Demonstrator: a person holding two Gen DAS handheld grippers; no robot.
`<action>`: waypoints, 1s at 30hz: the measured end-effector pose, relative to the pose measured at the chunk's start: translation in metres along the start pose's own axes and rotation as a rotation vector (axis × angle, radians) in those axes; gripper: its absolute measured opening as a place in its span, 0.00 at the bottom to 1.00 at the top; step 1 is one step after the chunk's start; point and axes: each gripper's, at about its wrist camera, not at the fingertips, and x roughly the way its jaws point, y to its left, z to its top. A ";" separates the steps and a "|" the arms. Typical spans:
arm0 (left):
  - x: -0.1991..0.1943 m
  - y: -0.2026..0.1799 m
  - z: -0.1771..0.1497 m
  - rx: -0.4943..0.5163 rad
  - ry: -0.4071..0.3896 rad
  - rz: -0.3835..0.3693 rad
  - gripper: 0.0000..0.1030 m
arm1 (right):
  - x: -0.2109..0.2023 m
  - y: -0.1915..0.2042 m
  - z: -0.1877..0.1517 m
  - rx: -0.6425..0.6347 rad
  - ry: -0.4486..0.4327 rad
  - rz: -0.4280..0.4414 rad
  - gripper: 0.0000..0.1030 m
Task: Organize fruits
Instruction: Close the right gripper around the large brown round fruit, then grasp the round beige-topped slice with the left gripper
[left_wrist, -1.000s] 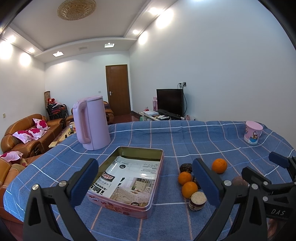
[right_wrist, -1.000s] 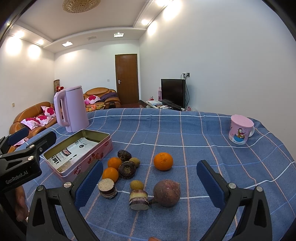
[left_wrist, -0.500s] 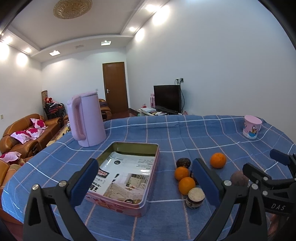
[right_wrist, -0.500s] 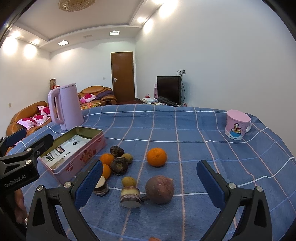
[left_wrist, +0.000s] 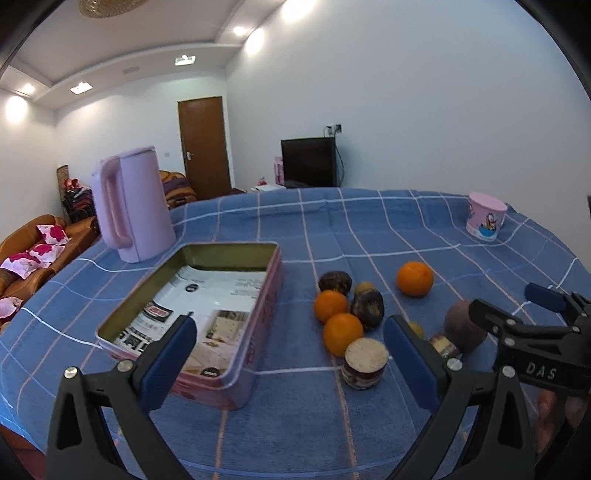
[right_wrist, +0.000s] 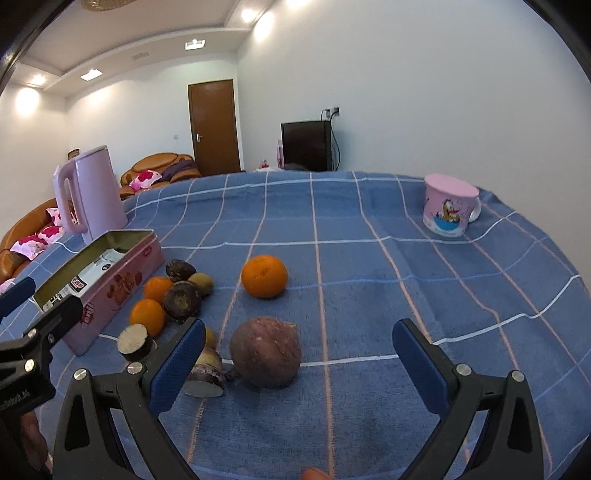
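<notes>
A pink tin box (left_wrist: 258, 314) (right_wrist: 122, 273) lined with newspaper lies open on the blue checked cloth. Right of it sit three oranges, one apart (left_wrist: 414, 278) (right_wrist: 264, 276), two close together (left_wrist: 342, 334) (right_wrist: 147, 316). Dark round fruits (left_wrist: 367, 308) (right_wrist: 181, 300), small yellow-green ones and cut purple pieces (left_wrist: 365, 363) (right_wrist: 135, 347) lie among them. A big purple-brown round one (right_wrist: 265, 351) (left_wrist: 463, 330) sits nearest. My left gripper (left_wrist: 290, 360) is open above the tin's near right corner. My right gripper (right_wrist: 299, 363) is open, empty, around the big purple-brown one.
A lilac kettle (left_wrist: 129, 210) (right_wrist: 88, 192) stands behind the tin. A pink cartoon mug (left_wrist: 484, 218) (right_wrist: 448, 210) stands at the far right. Sofas lie beyond the table's left edge. The right gripper shows in the left wrist view (left_wrist: 535, 332).
Both grippers have moved forward and down toward the table. The fruits and tin look larger and nearer. The big purple-brown one now sits between the right fingers. Both jaws stay open.
</notes>
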 end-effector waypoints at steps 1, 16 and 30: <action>0.002 -0.001 -0.001 0.004 0.006 -0.003 1.00 | 0.003 -0.001 0.001 0.004 0.007 0.009 0.98; 0.021 -0.009 -0.007 0.033 0.087 -0.045 1.00 | 0.036 -0.007 -0.001 0.085 0.147 0.155 0.66; 0.036 -0.025 -0.006 0.095 0.144 -0.072 0.89 | 0.039 -0.004 -0.001 0.075 0.174 0.227 0.50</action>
